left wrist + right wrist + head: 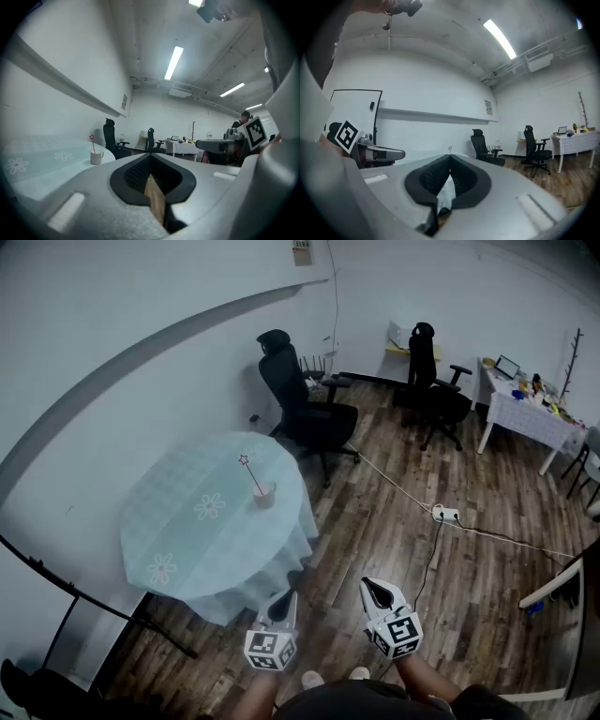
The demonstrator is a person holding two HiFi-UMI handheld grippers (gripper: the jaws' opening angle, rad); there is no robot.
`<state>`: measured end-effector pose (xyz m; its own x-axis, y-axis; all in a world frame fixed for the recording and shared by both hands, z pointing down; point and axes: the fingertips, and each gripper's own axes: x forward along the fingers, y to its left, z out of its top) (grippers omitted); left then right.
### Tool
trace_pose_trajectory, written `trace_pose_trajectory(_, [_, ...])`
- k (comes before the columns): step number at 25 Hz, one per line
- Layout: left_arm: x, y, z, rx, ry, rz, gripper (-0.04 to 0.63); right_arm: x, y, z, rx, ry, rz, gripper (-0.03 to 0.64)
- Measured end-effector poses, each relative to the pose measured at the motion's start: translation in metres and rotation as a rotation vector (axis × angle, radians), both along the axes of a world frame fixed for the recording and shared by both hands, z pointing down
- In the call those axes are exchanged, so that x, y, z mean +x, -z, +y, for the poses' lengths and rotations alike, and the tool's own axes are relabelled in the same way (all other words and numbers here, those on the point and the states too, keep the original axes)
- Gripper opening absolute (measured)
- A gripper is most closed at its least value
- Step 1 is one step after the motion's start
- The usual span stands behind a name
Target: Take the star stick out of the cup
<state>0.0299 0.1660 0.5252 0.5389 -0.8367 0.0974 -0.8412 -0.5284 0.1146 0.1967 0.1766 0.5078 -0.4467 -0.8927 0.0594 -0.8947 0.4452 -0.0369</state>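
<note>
Star stick (249,472) stands in cup (265,494) on table (150,512) — left gripper (287,596), right gripper (369,585) well apart, jaws together.

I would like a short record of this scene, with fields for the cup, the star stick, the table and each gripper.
cup: upright on the table, far from both grippers
star stick: in the cup, leaning, star on top
table: round, covered in pale checks and flower prints
left gripper: jaws together, empty
right gripper: jaws together, empty
task state: stick not yet taken out
</note>
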Motion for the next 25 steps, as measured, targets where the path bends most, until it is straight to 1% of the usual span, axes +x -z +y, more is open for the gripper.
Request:
trace_pose_trajectory(4, [-0.005, 0.001, -0.003, -0.006, 0.033, -0.01, 0.005, -0.002, 0.003, -0.004, 0.005, 0.005, 0.009, 0.003])
trace_pose_trajectory(8, [-0.014, -0.002, -0.002, -0.015, 0.043, -0.009, 0.005, -0.011, 0.002, -0.002, 0.001, 0.011, 0.016, 0.003])
trace_pose_trajectory(14, [-0.026, -0.006, -0.005, -0.023, 0.031, 0.004, 0.005, -0.028, 0.0, -0.008, -0.006, 0.013, 0.02, 0.003])
trace_pose_trajectory(18, [-0.039, -0.011, -0.004, -0.031, 0.021, 0.012, 0.005, -0.047, -0.001, -0.008, -0.013, 0.022, 0.004, 0.003])
trace_pose_trajectory(25, [-0.057, -0.018, -0.002, -0.032, -0.005, 0.012, 0.005, -0.08, -0.008, -0.013, -0.025, 0.031, 0.018, 0.003])
